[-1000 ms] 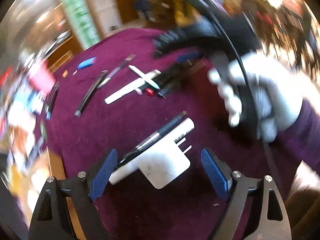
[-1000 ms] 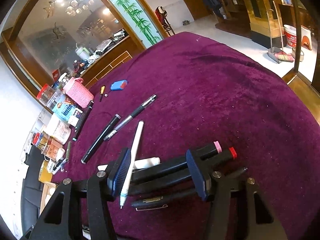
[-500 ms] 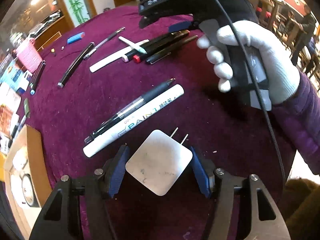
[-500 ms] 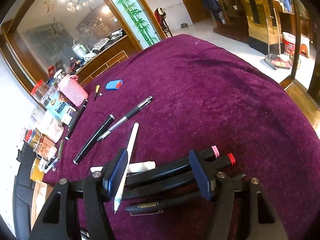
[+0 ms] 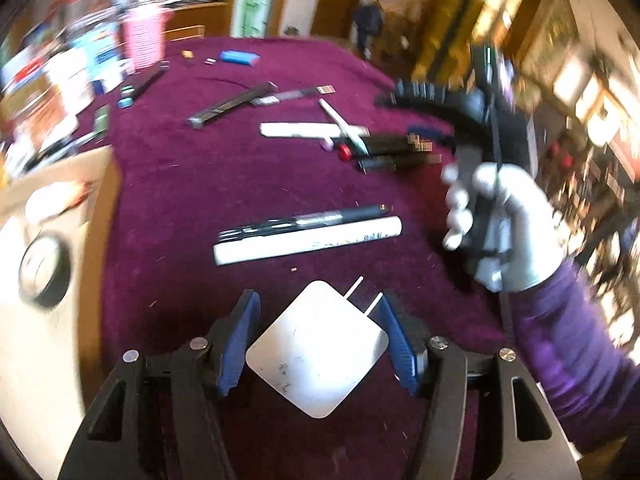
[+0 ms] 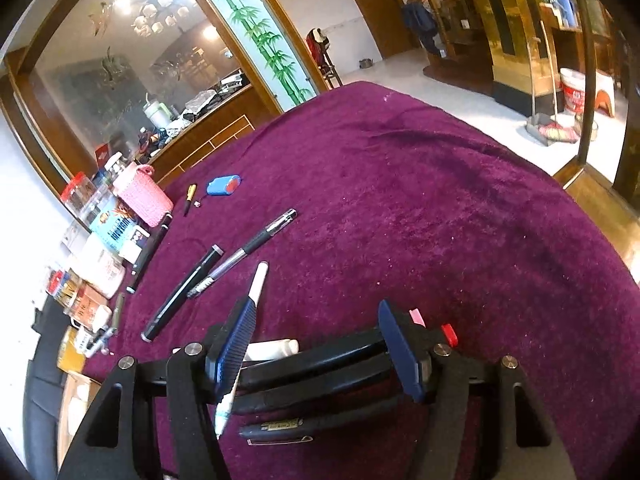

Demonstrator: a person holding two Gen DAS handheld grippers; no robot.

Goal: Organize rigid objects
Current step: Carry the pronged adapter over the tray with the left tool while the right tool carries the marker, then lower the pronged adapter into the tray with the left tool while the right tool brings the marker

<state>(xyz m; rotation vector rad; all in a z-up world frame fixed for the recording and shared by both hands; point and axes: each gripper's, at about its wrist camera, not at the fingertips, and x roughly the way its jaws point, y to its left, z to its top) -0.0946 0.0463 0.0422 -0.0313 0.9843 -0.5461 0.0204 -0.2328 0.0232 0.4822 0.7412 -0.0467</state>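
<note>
My left gripper (image 5: pixel 318 342) is shut on a white square wall charger (image 5: pixel 316 348), prongs pointing away, held just above the purple cloth. A white paint marker (image 5: pixel 308 240) and a black pen (image 5: pixel 304 220) lie side by side ahead of it. My right gripper (image 6: pixel 318 344) is open, its jaws straddling several black markers (image 6: pixel 320 364) with pink and red caps. A white pen (image 6: pixel 248 328) lies across its left finger. In the left wrist view the right gripper (image 5: pixel 424 136) hovers over that marker pile (image 5: pixel 384 148).
More pens (image 6: pixel 184 292) and a blue sharpener-like item (image 6: pixel 224 185) lie farther back on the purple table (image 6: pixel 440 220). A pink basket (image 6: pixel 144 196), jars and boxes line the left edge. A cardboard box (image 5: pixel 48 264) sits left of my left gripper.
My left gripper closed on the charger and swung left with it; the view is now blurred. My right gripper stayed open over the markers, shifting only slightly.
</note>
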